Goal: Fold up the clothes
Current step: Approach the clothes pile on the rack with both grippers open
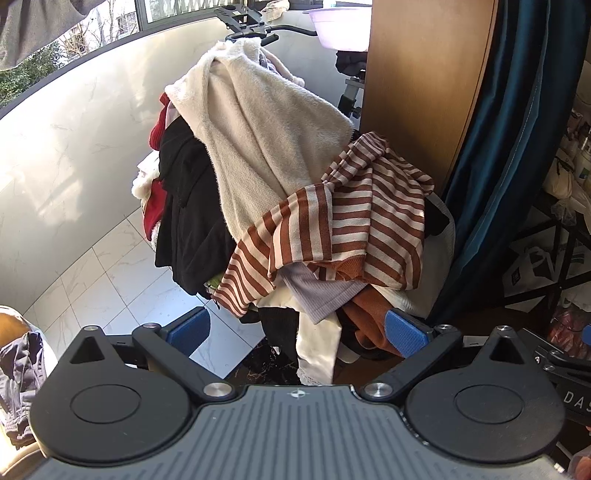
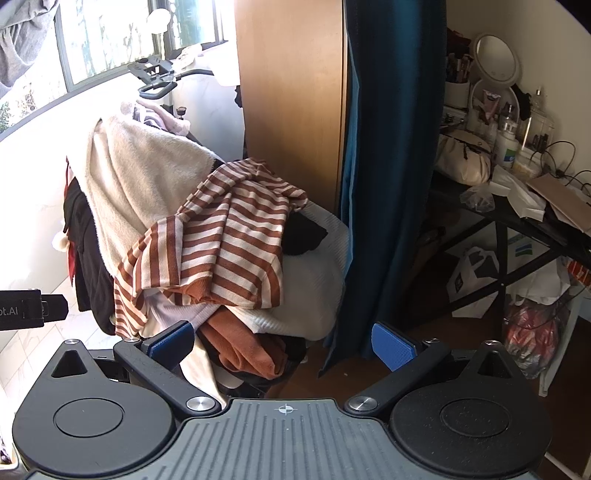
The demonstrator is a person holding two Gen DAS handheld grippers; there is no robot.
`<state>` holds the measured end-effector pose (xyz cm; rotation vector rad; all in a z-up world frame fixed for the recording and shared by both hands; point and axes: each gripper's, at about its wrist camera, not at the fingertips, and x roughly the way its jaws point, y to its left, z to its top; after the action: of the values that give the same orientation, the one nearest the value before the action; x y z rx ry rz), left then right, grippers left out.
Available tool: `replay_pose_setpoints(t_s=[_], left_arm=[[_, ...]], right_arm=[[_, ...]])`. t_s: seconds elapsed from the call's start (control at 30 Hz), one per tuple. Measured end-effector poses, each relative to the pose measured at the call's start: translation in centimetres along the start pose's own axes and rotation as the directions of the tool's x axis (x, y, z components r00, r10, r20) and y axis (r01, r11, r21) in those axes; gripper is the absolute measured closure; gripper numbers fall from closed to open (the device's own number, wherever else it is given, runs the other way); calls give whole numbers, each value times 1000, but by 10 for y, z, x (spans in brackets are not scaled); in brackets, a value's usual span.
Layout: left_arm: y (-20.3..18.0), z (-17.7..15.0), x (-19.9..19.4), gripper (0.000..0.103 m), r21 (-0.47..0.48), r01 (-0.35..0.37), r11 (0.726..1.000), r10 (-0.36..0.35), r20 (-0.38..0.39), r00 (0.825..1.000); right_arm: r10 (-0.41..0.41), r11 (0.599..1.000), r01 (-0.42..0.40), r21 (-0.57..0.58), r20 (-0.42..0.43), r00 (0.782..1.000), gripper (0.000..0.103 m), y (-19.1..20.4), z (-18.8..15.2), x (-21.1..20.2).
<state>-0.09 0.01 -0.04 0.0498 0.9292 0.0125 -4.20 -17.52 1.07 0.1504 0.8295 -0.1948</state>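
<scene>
A heap of clothes covers a chair in both views. On top lies a brown-and-cream striped top (image 1: 343, 221) (image 2: 221, 243), beside a cream fleece garment (image 1: 258, 133) (image 2: 140, 173). Black clothes (image 1: 188, 214) hang on the left side, with a rust-orange piece (image 2: 243, 343) and a lilac one (image 1: 317, 295) lower down. My left gripper (image 1: 297, 332) is open, short of the heap's lower edge, and holds nothing. My right gripper (image 2: 282, 345) is open too, in front of the heap's right side, and holds nothing.
A wooden cabinet (image 2: 291, 103) and a dark teal curtain (image 2: 391, 147) stand right of the heap. An exercise bike's handlebars (image 1: 251, 26) rise behind it. A cluttered black table (image 2: 517, 221) with bags beneath is far right. White tiled floor (image 1: 122, 273) lies left.
</scene>
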Motion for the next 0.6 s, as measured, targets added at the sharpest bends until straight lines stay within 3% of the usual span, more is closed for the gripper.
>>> replay_pose_setpoints(t_s=[0.3, 0.6], left_arm=[[2, -20, -4, 0, -57, 17, 998, -16, 16, 1000], [27, -30, 8, 0, -199, 19, 980, -29, -45, 999]], right_arm=[[13, 1000, -13, -6, -1, 1000, 1, -2, 2, -3], [45, 999, -45, 0, -17, 999, 1, 4, 2, 9]])
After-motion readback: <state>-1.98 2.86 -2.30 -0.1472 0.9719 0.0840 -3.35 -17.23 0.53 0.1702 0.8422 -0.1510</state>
